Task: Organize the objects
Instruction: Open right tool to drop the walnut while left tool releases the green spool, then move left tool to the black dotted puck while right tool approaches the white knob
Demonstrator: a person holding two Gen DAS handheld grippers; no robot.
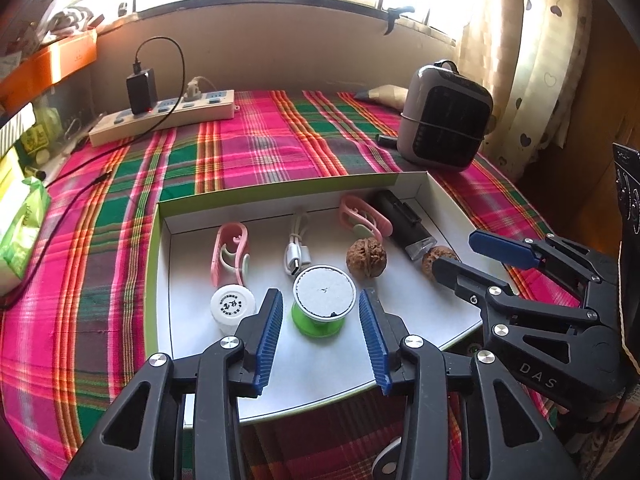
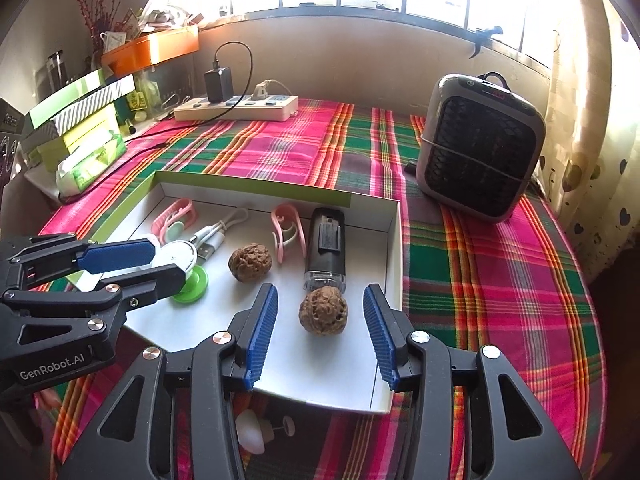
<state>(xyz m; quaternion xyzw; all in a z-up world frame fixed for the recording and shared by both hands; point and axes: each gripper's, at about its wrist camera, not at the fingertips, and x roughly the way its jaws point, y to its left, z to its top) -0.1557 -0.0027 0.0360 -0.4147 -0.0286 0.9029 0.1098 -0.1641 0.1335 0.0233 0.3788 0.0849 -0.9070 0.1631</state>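
Walnut [image 2: 323, 311] lies between the open right claw's [image 2: 320, 334] fingers.

— How does the left gripper [image 1: 321, 312] stand?
— Low, pointing forward, its blue-padded fingers [image 1: 270, 336] spread wide, holding nothing.
— And the right gripper [image 2: 320, 312]?
— Just to its right, level with it, fingers equally wide apart, nothing between the pads.

A plaid tablecloth [image 1: 256, 152] in pink, green and orange fills the middle of both views. At upper left a white power strip [image 1: 162, 118] lies on it with a black charger [image 1: 141, 90] plugged in. A grey fan heater [image 2: 480, 146] stands at the right. An orange tray [image 2: 152, 50] and stacked boxes [image 2: 76, 112] crowd the far left, and a heart-print curtain [image 1: 540, 60] hangs at upper right.
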